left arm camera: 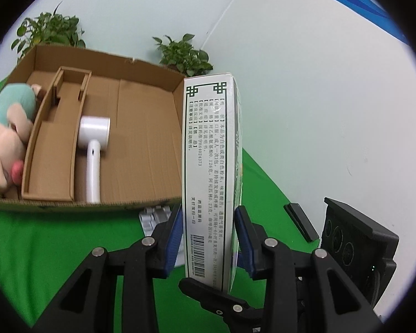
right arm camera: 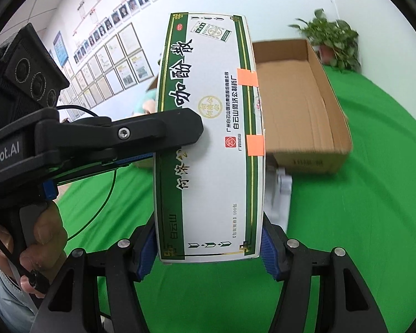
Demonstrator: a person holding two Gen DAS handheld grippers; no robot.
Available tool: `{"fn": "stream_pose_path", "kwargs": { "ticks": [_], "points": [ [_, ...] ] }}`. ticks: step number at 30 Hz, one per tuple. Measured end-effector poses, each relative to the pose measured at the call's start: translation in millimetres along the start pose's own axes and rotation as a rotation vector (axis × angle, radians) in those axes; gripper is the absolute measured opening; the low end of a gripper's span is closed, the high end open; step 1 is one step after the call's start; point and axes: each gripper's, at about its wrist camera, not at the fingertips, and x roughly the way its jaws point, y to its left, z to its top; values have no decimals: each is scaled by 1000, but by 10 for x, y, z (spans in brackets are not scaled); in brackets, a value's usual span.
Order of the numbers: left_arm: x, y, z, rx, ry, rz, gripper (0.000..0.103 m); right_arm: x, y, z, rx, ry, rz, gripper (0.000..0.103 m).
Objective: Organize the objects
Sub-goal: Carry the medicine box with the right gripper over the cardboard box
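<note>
A white and green medicine box [left arm camera: 208, 152] is held up over the green cloth by both grippers. My left gripper [left arm camera: 209, 222] is shut on its thin sides, blue pads pressed against them. My right gripper [right arm camera: 208, 247] is shut across its wide printed face [right arm camera: 208, 138], near the bottom end. One of the left gripper's fingers [right arm camera: 152, 130] lies over that face. Behind stands an open cardboard box [left arm camera: 141, 138] with dividers. In it lie a white hair dryer [left arm camera: 94, 138] and, at the left, a plush toy [left arm camera: 5, 127].
A white flat object [right arm camera: 280, 194] lies on the green cloth [right arm camera: 360, 222] in front of the cardboard box [right arm camera: 291, 105]. Potted plants [left arm camera: 184, 54] stand behind it by the wall. A person's hand [right arm camera: 41, 236] holds the left gripper's handle.
</note>
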Motion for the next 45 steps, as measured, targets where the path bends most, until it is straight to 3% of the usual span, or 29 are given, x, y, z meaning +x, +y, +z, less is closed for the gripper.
{"fn": "stream_pose_path", "kwargs": {
  "ticks": [3,12,20,27,38,45],
  "points": [
    [164,127,328,22,-35,7,35,23,23,143,-5,-23,9,60],
    [70,223,629,64,-78,28,35,248,148,681,-3,-83,40,60],
    [127,336,1022,77,-99,21,35,436,21,1230,-16,-107,39,59],
    [345,433,1310,51,-41,63,35,666,-160,1633,18,-87,74,59],
    [979,876,1065,-65,127,93,35,1360,-671,1370,132,70,93,59],
    [1203,1068,895,-112,176,103,35,1738,-895,1287,152,139,58,59]
  ]
}}
